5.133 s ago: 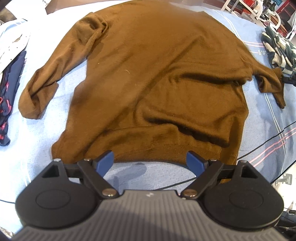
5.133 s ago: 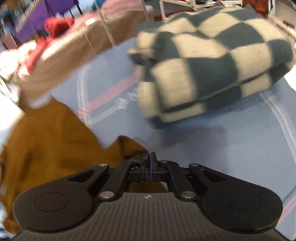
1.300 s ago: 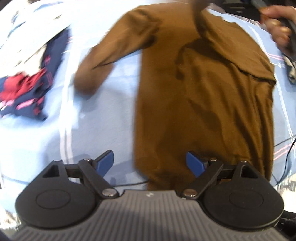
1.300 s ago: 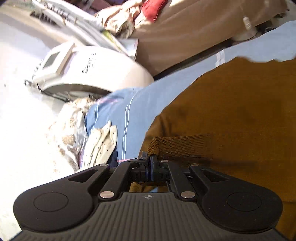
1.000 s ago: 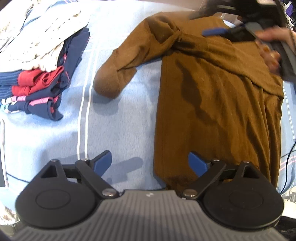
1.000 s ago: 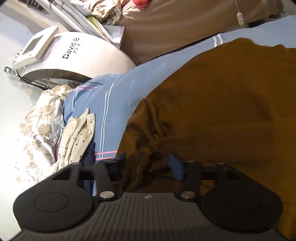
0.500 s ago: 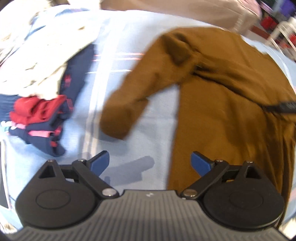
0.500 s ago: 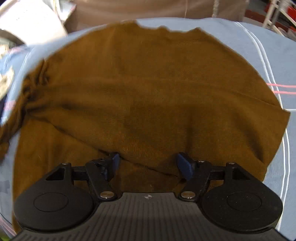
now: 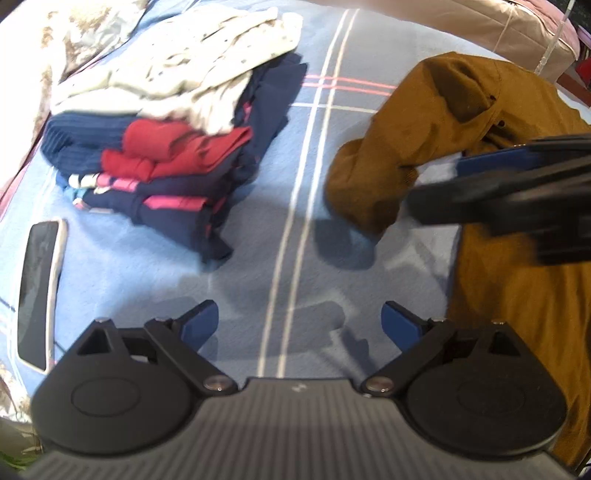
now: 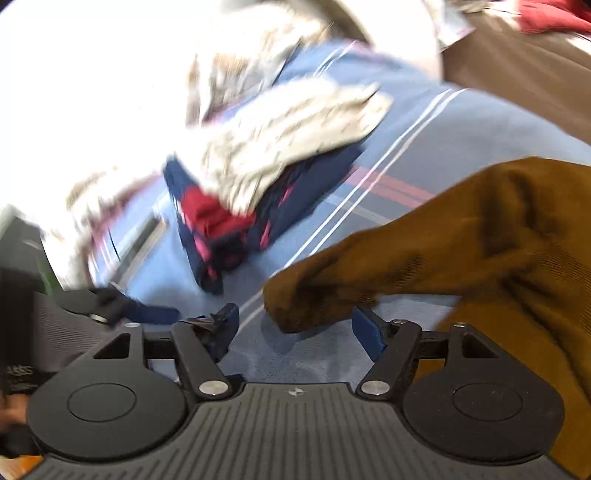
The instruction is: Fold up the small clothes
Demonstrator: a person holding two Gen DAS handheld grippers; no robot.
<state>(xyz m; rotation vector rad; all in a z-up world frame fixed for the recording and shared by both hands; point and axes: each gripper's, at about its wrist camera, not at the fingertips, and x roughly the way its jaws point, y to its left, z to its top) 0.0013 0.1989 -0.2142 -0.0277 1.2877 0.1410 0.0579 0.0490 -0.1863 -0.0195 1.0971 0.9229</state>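
Note:
A brown sweater lies on the blue striped bedsheet, its right side folded over. Its left sleeve sticks out to the left, the cuff bunched. My left gripper is open and empty over bare sheet, left of the sweater's body. My right gripper is open; the sleeve cuff sits just ahead between its blue fingers, not clamped. The right gripper also shows in the left wrist view, reaching in from the right at the sleeve.
A stack of folded clothes, navy, red and cream, sits to the left; it also shows in the right wrist view. A phone lies at the sheet's left edge. A tan cushion lies beyond the bed.
My right gripper let go of the folded-over right sleeve, opened, and swung left to the other sleeve's cuff. My left gripper drifted left off the sweater, staying open.

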